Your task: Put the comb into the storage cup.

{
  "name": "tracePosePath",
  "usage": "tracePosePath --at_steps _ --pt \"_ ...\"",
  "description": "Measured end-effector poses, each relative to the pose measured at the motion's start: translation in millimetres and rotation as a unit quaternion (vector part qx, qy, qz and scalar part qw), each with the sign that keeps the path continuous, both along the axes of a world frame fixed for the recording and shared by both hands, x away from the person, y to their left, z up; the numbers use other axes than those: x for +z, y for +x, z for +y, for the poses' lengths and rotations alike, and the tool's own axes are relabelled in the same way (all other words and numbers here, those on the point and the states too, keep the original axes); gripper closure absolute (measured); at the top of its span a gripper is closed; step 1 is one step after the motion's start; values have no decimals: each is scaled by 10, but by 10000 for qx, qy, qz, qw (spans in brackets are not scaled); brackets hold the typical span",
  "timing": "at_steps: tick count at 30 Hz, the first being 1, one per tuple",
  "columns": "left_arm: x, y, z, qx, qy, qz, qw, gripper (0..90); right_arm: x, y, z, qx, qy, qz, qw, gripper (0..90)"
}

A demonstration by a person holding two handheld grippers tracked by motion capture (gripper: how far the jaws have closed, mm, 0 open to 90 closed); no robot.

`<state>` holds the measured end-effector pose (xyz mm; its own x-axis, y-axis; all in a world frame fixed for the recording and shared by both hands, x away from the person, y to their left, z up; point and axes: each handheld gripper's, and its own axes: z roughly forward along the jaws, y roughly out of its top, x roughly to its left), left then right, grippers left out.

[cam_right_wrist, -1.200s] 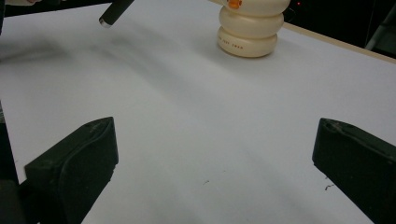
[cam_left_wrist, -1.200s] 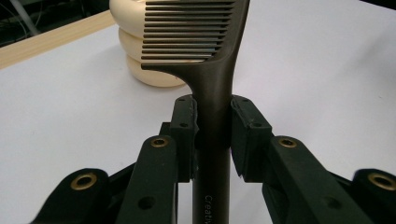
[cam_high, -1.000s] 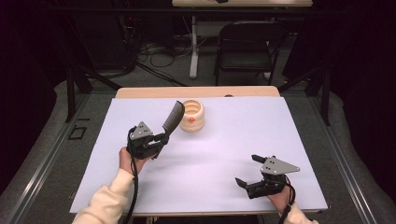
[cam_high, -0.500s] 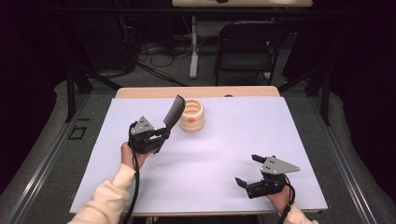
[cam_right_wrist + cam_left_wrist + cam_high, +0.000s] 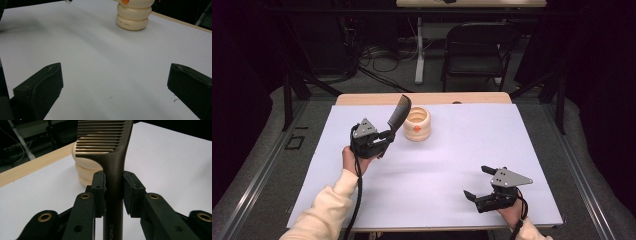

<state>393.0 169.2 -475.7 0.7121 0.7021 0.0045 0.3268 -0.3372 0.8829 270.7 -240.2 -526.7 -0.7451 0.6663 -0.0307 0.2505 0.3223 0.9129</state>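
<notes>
White-covered desk [image 5: 452, 165]: left gripper [image 5: 384, 136] raised, jaws clamped on one dark comb [image 5: 399, 112] beside one cream ridged holder [image 5: 417, 124] — right gripper [image 5: 477, 184] low, jaws wide, empty.

**Comb clamped upright before the cream holder**

The left gripper [image 5: 113, 192] has its two black jaws pressed against the handle of a dark comb [image 5: 113, 162], whose teeth run toward the left. Just behind the comb stands a cream ribbed holder [image 5: 83, 171] on the white table [image 5: 170, 162], whose wooden edge shows at left.
</notes>
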Motion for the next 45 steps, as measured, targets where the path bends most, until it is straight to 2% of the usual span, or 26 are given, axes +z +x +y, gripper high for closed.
tracePosePath --at_steps 17,31,36,45 --pt "55 212 -109 63 -17 -55 10000 730 -1 7 -5 -29 9 21 10000 0" --pt "127 353 -164 121 -190 -129 9997 730 1 8 -12 -38 -3 8 10000 0" --pt "142 386 -198 111 -164 -128 9997 730 0 8 -11 -38 5 17 10000 0" --pt "196 452 -235 115 -238 -188 9995 730 -3 7 -9 -34 26 49 10000 0"
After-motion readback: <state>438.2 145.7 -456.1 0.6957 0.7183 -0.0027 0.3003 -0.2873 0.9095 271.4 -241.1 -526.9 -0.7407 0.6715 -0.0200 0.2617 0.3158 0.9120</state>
